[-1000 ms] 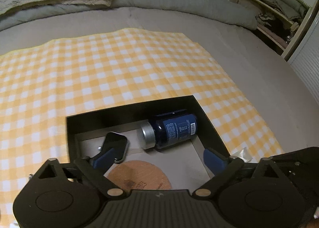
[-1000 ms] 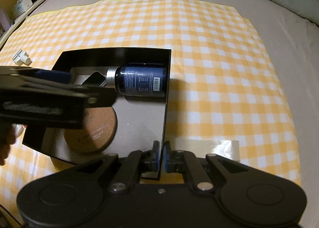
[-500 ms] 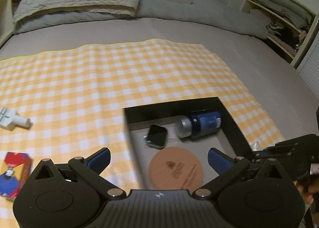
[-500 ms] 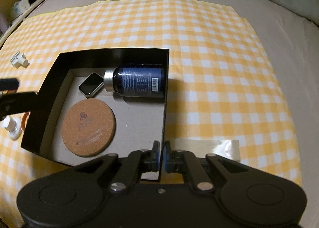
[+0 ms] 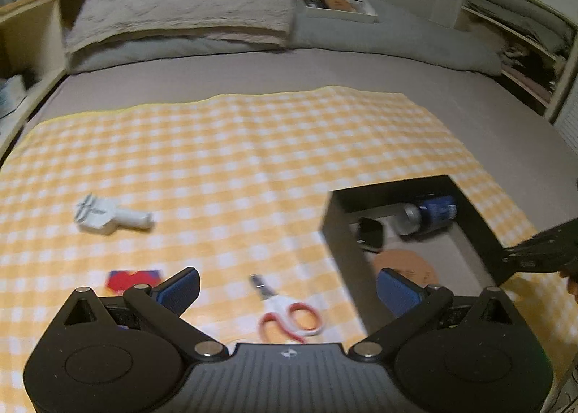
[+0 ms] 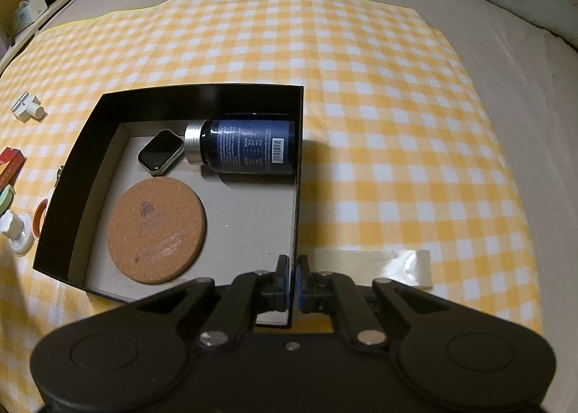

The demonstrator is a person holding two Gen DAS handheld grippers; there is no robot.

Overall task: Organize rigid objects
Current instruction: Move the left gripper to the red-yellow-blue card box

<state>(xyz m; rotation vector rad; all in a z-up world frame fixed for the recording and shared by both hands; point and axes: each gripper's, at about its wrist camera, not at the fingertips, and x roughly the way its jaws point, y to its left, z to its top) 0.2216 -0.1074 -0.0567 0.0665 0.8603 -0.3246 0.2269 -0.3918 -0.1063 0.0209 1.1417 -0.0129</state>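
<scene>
A black box (image 6: 202,92) sits on the yellow checked cloth (image 6: 361,88). It holds a blue bottle (image 6: 249,146) lying on its side, a smartwatch face (image 6: 159,152) and a cork coaster (image 6: 157,230). My right gripper (image 6: 292,286) is shut on the box's right wall near its front corner. My left gripper (image 5: 287,288) is open and empty, above the cloth left of the box (image 5: 339,225). Red-handled scissors (image 5: 289,312) lie between its fingers. A white plastic part (image 5: 108,217) and a red and blue packet (image 5: 132,279) lie further left.
A strip of clear tape (image 6: 397,265) lies right of the box. Small items (image 6: 14,229) sit at the left cloth edge. Pillows (image 5: 180,12) and a tray (image 5: 332,1) lie at the bed's far end. Shelves (image 5: 520,44) stand at the right.
My left gripper has moved left, away from the box, and now hangs over the scissors. The right gripper has stayed clamped on the box wall.
</scene>
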